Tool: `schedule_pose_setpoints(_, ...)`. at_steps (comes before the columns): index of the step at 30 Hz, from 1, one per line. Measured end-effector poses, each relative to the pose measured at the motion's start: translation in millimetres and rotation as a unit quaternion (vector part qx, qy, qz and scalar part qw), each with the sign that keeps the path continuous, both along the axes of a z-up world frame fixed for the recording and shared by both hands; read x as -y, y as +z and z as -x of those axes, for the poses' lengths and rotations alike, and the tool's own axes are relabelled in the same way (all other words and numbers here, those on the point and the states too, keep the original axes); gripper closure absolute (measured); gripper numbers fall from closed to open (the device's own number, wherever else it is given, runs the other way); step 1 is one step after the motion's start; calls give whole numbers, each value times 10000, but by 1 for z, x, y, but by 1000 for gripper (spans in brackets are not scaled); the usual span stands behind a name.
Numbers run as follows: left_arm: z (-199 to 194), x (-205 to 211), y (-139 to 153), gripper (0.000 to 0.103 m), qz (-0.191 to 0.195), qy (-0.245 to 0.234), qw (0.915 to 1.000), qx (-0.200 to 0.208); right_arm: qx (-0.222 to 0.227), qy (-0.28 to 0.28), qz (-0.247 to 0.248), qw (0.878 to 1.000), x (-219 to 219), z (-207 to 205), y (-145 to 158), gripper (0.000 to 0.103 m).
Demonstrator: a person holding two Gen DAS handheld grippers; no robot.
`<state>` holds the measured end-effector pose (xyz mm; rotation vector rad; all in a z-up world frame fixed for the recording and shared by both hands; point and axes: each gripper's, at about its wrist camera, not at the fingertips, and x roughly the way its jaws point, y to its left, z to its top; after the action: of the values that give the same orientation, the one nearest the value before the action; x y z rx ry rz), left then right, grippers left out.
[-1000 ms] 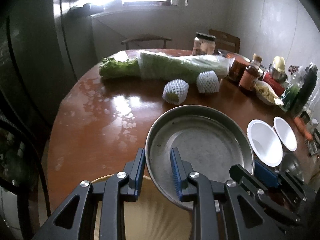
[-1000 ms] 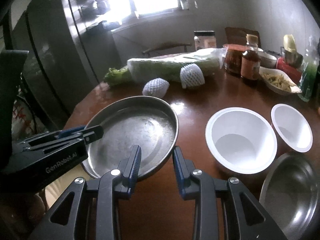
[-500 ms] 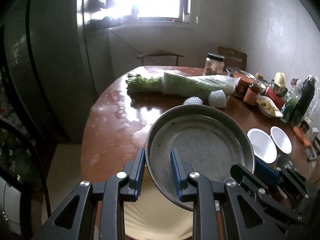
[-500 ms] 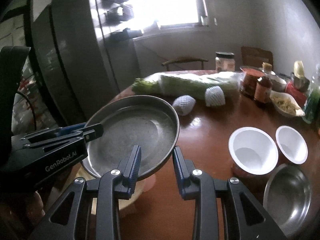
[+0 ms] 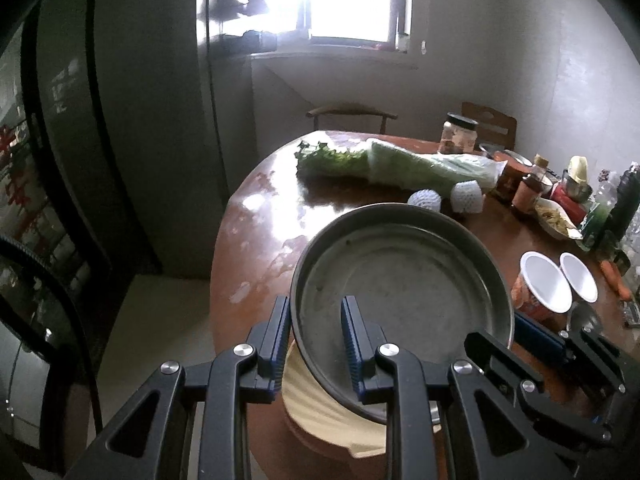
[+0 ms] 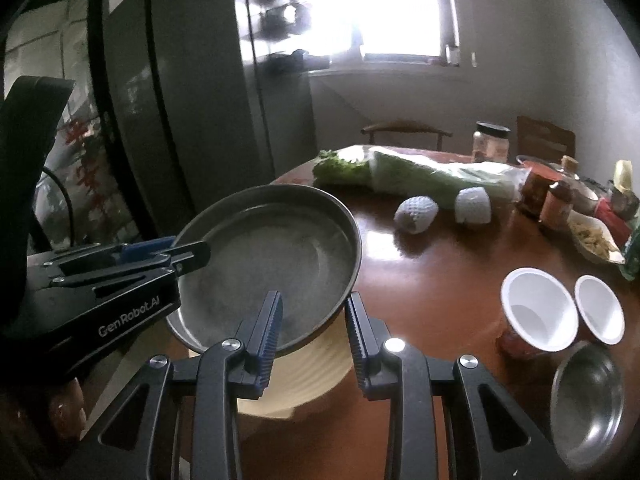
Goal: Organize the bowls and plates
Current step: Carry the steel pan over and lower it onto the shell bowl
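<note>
Round brown tabletop sits below. Both grippers, left gripper and right gripper, pinch the big metal pan's rim, probably sharing its weight above the cream plate.

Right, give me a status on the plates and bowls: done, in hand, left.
Done: nothing looks stacked yet.
In hand: the left gripper and right gripper both clamp the rim of the metal pan, held tilted above the cream plate.
Left: the two white bowls and the small steel bowl sit separately on the table.
</note>
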<state>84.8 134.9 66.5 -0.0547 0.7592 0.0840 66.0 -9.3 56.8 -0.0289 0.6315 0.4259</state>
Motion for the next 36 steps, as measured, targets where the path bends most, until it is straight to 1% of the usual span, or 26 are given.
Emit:
schedule_pose_setpoints(4, -1, -6, -13, 77, 23, 28, 9999, -111, -41, 91, 110, 9999, -7, -1, -10, 70)
schedule_pose_setpoints(12, -11, -3, -42, 77, 49, 12, 9992, -395, -230, 120, 304, 9992, -9, -8, -33, 70)
schedule_pose_setpoints(16, -14, -1, -51, 77, -52, 56, 9989, -468, -282, 148, 401, 9987, -10, -11, -42, 70)
schedule_pose_setpoints(22, -12, -4, -59, 77, -71, 113, 9984, -546, -305, 223, 548, 9978, -15, -13, -51, 70)
schedule_pose_setpoints(32, -10, -4, -64, 77, -115, 158, 9981, -585, -347, 282, 767, 9961, -22, -14, -62, 70)
schedule_pose_setpoints(36, -9, -4, -64, 77, -139, 154, 9981, -577, -288, 296, 870, 9953, -24, -12, -64, 70)
